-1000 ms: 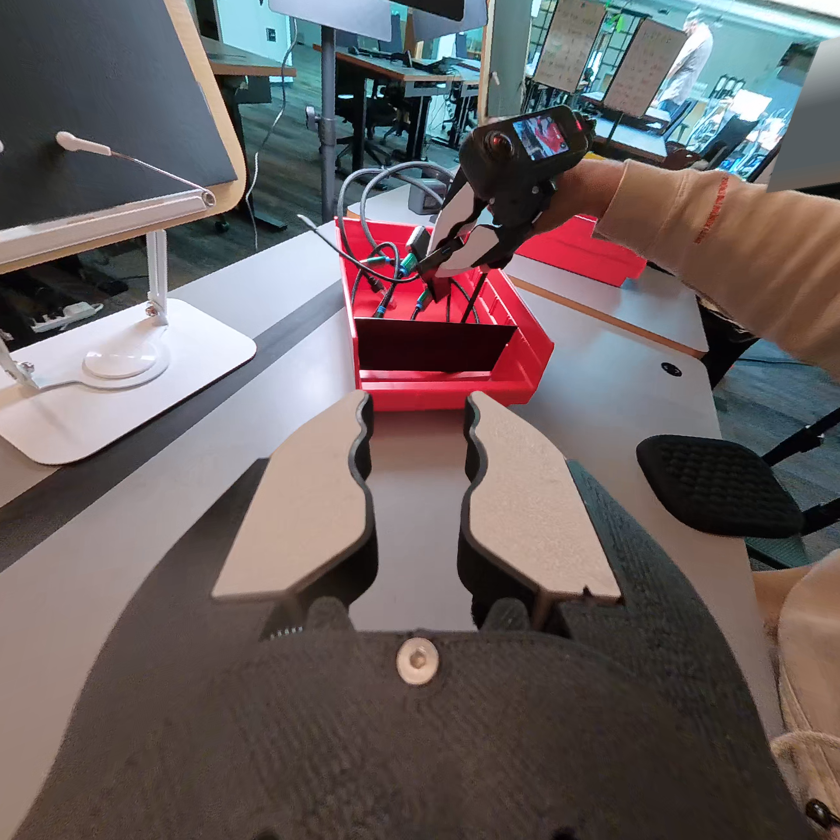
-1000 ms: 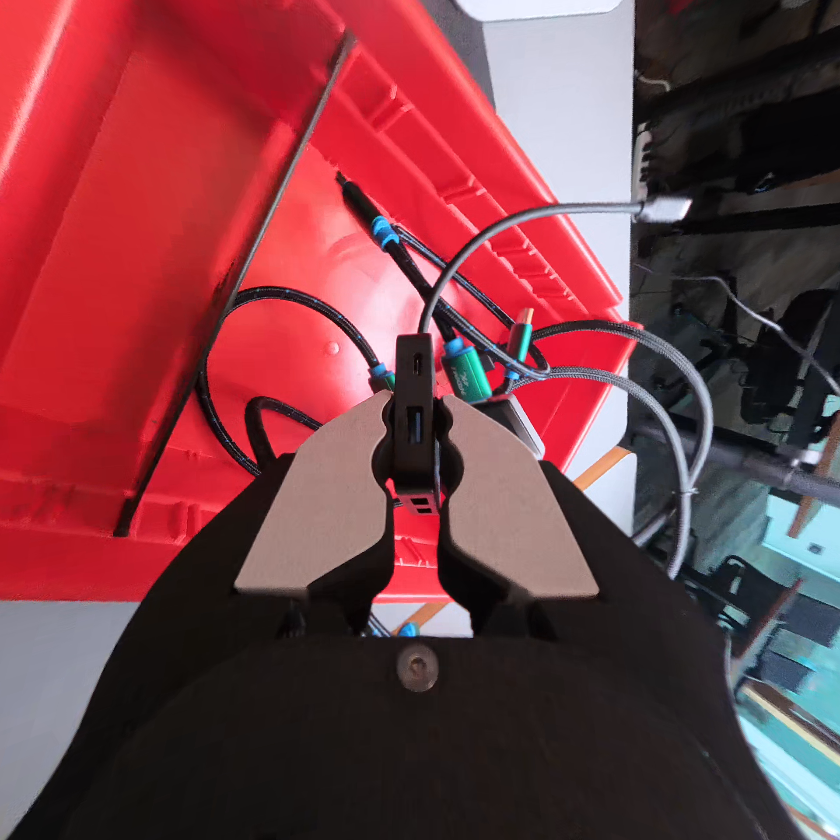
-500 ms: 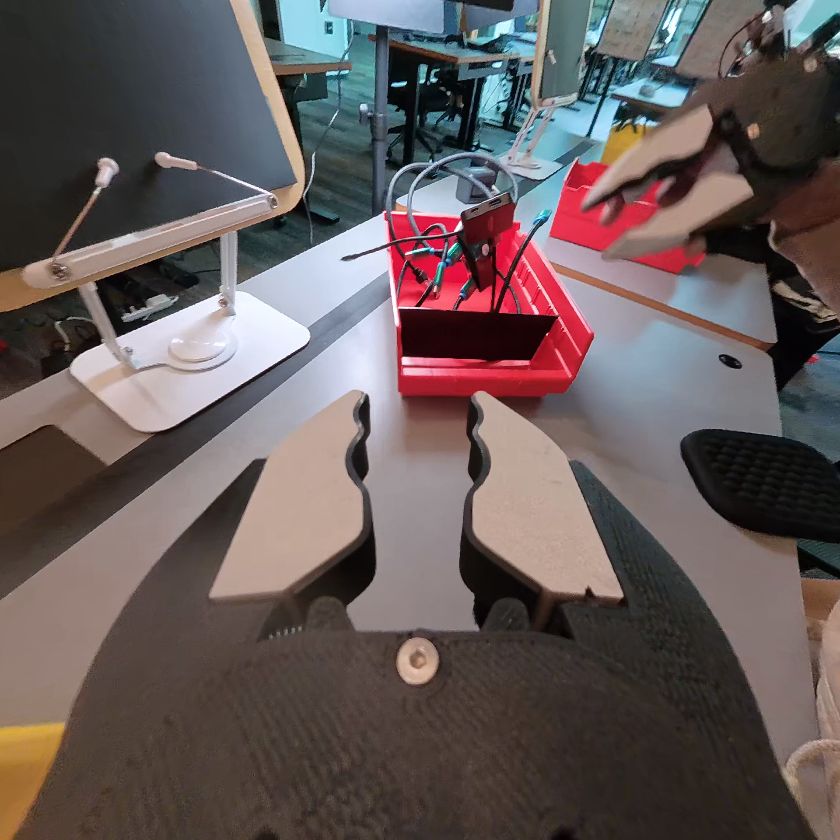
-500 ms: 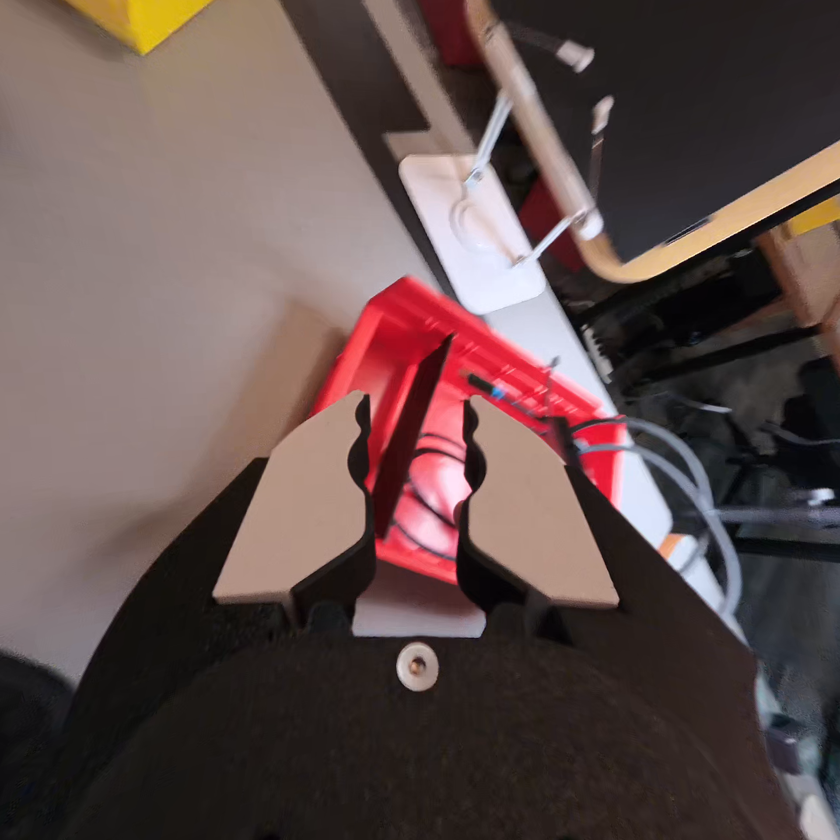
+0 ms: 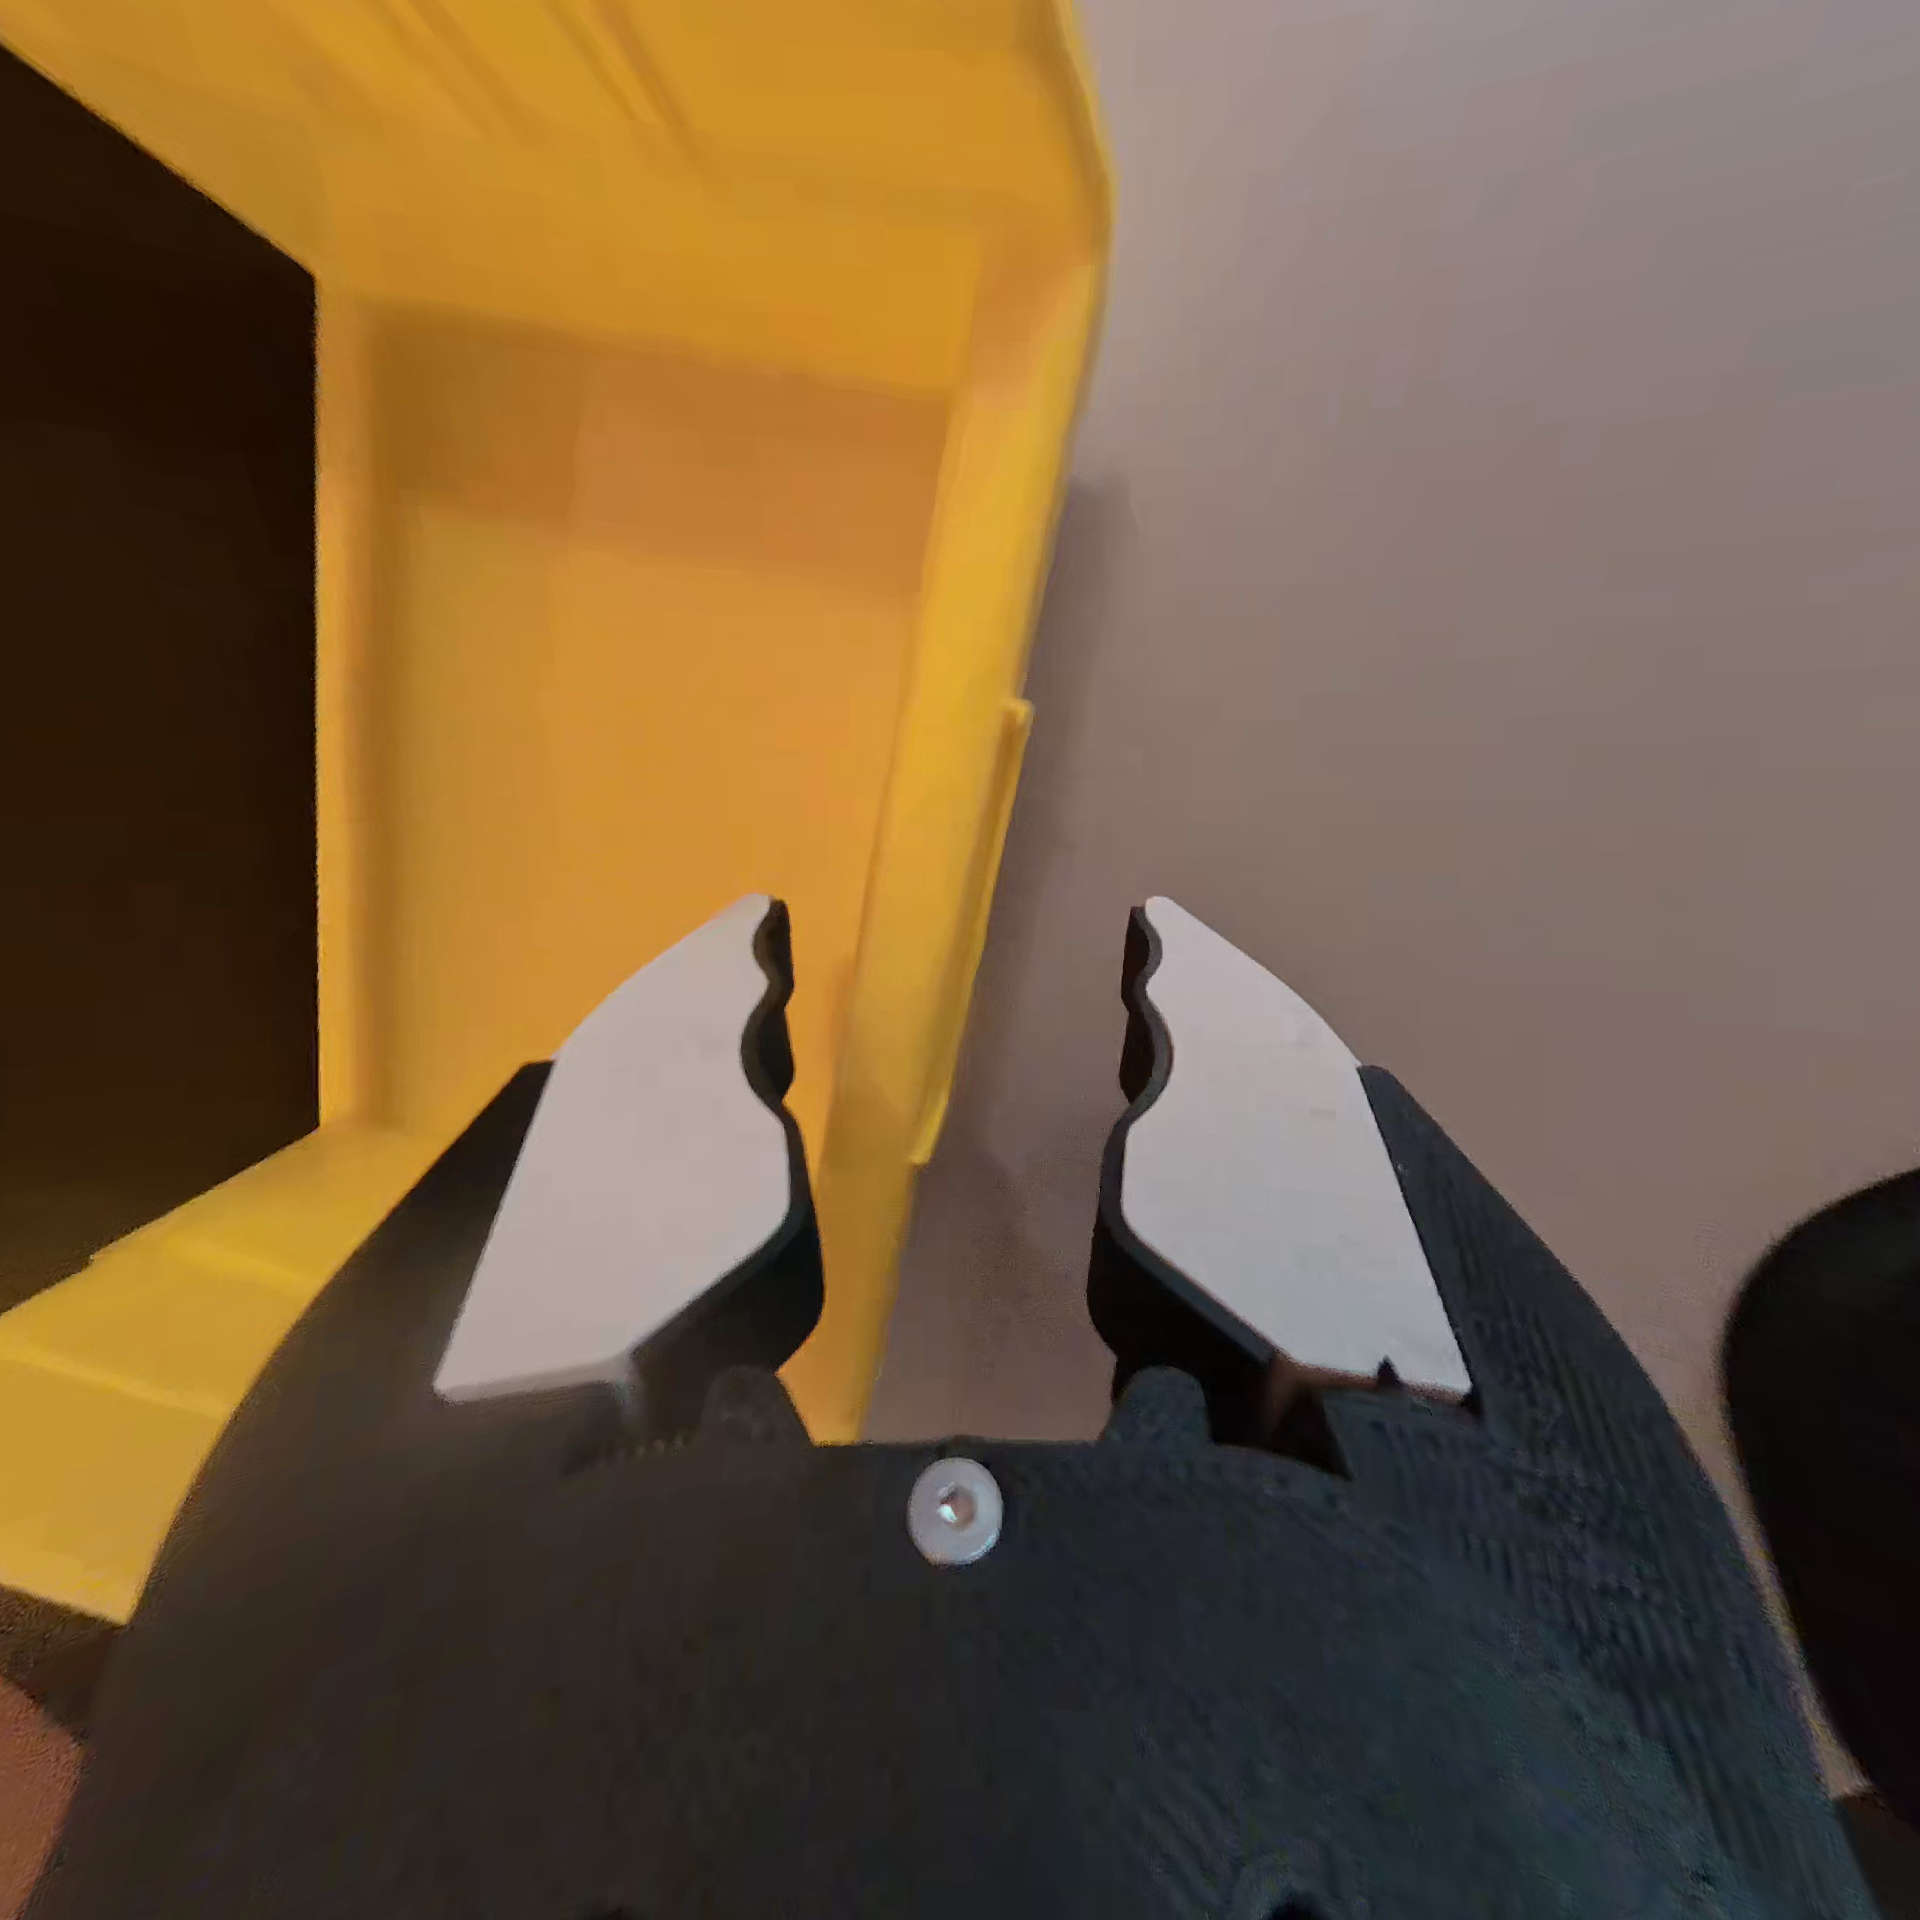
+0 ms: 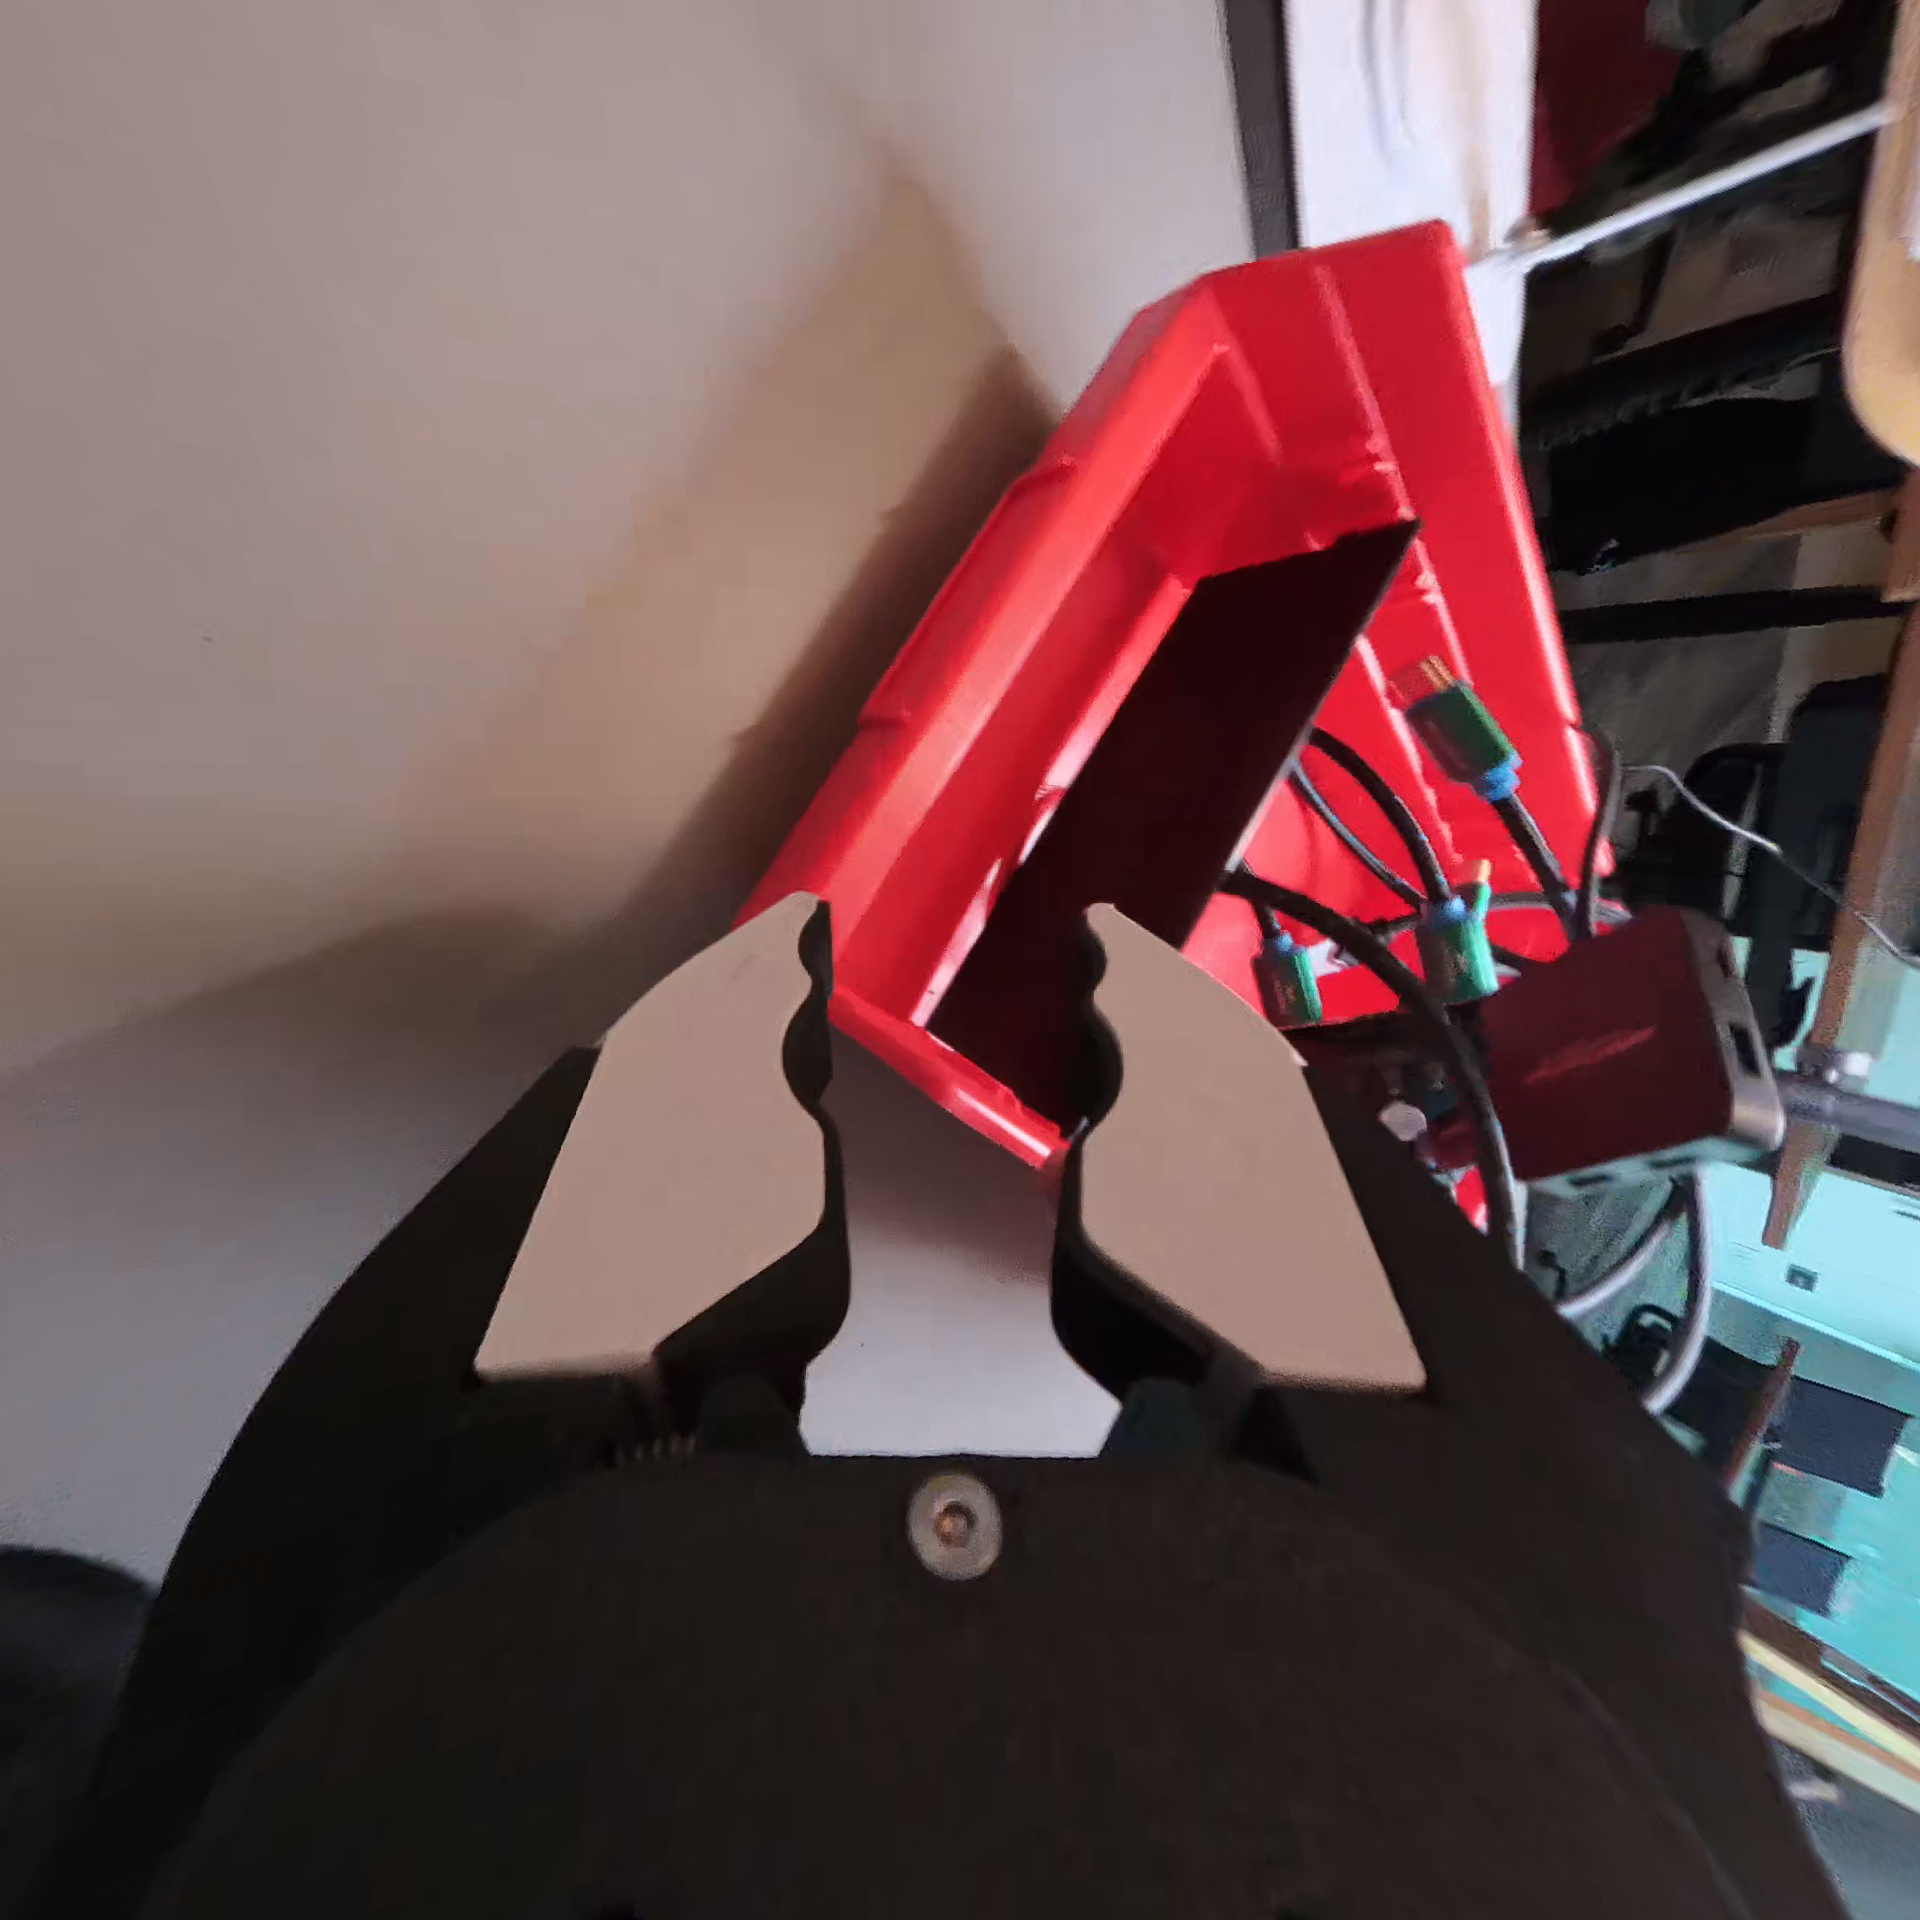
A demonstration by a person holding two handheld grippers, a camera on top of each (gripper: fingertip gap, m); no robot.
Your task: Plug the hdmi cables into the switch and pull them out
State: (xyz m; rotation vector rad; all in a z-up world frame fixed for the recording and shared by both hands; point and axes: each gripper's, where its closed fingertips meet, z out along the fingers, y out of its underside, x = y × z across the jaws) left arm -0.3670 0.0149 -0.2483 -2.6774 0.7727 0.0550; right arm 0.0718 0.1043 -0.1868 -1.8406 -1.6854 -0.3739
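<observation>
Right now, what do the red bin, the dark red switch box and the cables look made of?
Red bin: glossy moulded plastic, by its ribs and highlights.
Dark red switch box: smooth satin shell with a grey end, plastic or metal, unclear.
Black cables: apparently braided sleeves, with shiny green plug housings, possibly metal.

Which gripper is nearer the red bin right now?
Right. The right gripper hangs open just short of the red bin's near corner. The left gripper, also open, is over a yellow bin's rim, with no red bin in its view.
</observation>
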